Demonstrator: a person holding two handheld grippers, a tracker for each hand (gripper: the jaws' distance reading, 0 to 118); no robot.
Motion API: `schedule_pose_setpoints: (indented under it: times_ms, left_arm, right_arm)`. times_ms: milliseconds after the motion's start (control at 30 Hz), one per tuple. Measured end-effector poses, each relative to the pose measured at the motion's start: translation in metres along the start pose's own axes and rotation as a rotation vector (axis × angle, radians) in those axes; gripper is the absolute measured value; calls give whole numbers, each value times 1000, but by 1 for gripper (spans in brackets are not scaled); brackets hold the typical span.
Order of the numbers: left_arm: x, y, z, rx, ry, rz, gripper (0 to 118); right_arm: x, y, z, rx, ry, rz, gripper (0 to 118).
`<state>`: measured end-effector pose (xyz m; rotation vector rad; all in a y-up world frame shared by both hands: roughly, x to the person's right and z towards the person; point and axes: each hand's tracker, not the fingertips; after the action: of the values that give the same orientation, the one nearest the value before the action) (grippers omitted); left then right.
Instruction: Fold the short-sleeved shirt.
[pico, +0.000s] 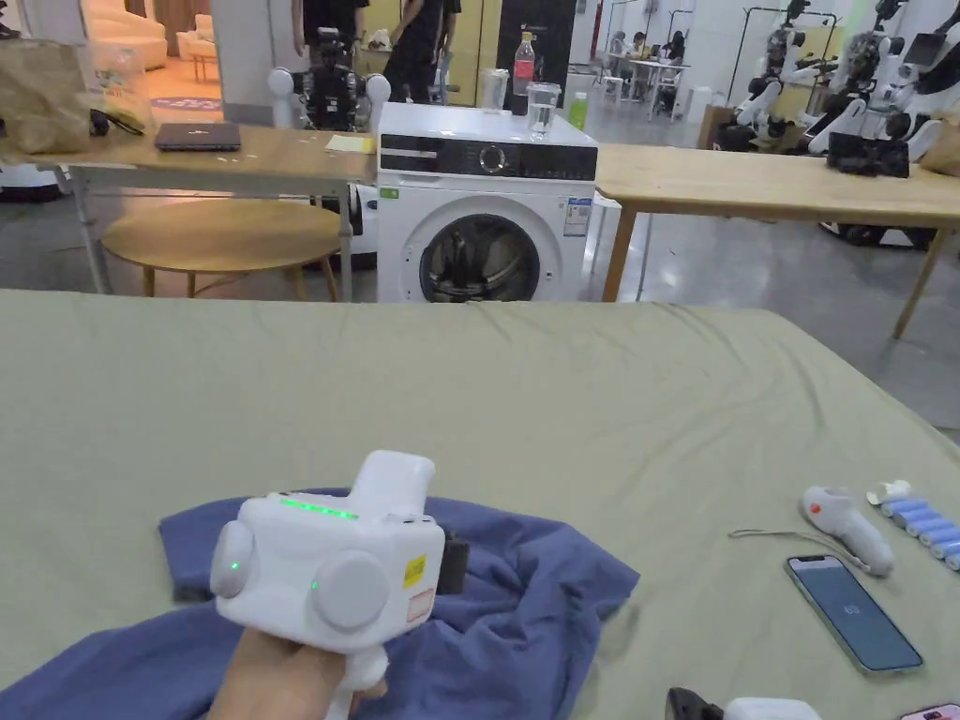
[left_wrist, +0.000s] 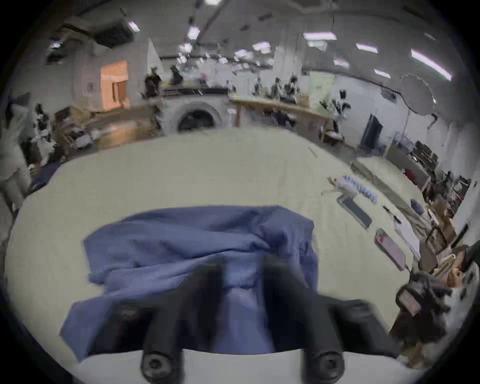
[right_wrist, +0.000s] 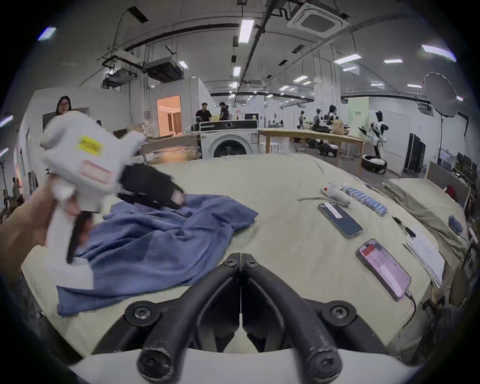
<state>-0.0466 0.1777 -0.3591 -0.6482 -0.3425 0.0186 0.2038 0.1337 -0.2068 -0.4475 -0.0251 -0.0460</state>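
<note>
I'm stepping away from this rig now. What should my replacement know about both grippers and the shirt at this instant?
Left gripper: over the crumpled blue short-sleeved shirt, jaws apart with cloth between them; the picture is too blurred to confirm a grip.
Right gripper: jaws closed on nothing, above the green table cover beside the shirt.
Done: no fold yet; the shirt lies bunched near the front edge.
Left: spread it flat, fold sleeves and body.

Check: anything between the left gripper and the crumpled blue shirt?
Nothing visible. The left gripper hangs directly over the crumpled blue short-sleeved shirt, jaws apart. The phones and white handheld controller lie off to the right on the green sheet.
</note>
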Motion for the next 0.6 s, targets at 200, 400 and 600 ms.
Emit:
schedule_pose_setpoints:
  times_ms: [200,400,600]
  left_arm:
    - [-46,-66,149,236,201,93,0]
    - [-86,-112,239,307,358,232,0]
    - [-116,-118,242,258,422,246,0]
  right_arm:
    - [-14,8,11,40,28,15,0]
    - [-32,15,19,68,60,29,0]
    - [-50,18,16,72,92,48,0]
